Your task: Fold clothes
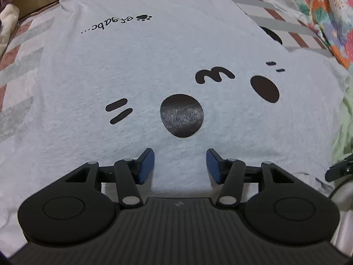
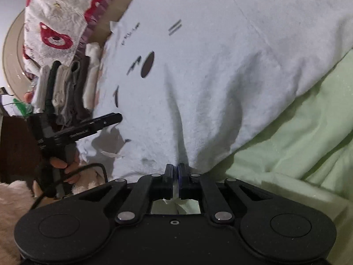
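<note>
green sheet (image 2: 297, 132), floral quilt (image 1: 326, 6), bear blanket (image 2: 55, 22)

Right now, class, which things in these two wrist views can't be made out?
- Left wrist: T-shirt near hem, hidden under the left tongs; the right tongs, cut off by the edge.
- Right wrist: fabric edge pinched in the right tongs, hidden by the fingers; shirt lettering, blurred.
</note>
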### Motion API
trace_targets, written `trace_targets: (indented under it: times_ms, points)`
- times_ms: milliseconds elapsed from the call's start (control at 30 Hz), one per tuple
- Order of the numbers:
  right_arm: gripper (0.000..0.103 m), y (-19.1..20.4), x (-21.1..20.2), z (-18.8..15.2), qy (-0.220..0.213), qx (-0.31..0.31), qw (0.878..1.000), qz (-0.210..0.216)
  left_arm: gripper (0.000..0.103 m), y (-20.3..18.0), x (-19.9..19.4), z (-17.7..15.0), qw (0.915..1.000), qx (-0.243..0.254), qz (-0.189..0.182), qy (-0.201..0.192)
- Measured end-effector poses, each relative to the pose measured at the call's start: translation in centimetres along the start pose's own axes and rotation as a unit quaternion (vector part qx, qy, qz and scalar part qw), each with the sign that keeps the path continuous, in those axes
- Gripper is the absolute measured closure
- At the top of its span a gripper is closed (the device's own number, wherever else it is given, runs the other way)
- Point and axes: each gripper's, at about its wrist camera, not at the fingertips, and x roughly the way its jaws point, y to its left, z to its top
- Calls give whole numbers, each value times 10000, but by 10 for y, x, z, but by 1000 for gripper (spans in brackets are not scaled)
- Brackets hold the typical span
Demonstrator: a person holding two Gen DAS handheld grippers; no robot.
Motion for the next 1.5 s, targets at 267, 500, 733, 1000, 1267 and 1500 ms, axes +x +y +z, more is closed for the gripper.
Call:
trace_targets:
  times_ms: [267,500,733,1000,1267,1500]
  points:
    - [72,29,-21,6,301,-914,9860,-1363,47,2,-9,1,9999,9,12,-130]
    - [58,84,-64,64,-1118,-2092,9513,-1971,47,21,-28,26,9979,-325,20,-565]
    - [47,162,-34,186,-1983,-3809,8732,-2303,46,99,-31,96,9854,-1201,461,-1112]
    - [47,129,32,312,-2343,-3414,8711,-2641,46,188,43,139,9662,-1410,1705,-1325]
    - [47,61,50,345,-2321,-3038,8807,-2795,39,223,88,177,9667,-1431,1570,-1427]
    - [47,29,28,382,-2244,-2894,8891,-2745,98,239,109,203,9653,-1348,1474,-1682]
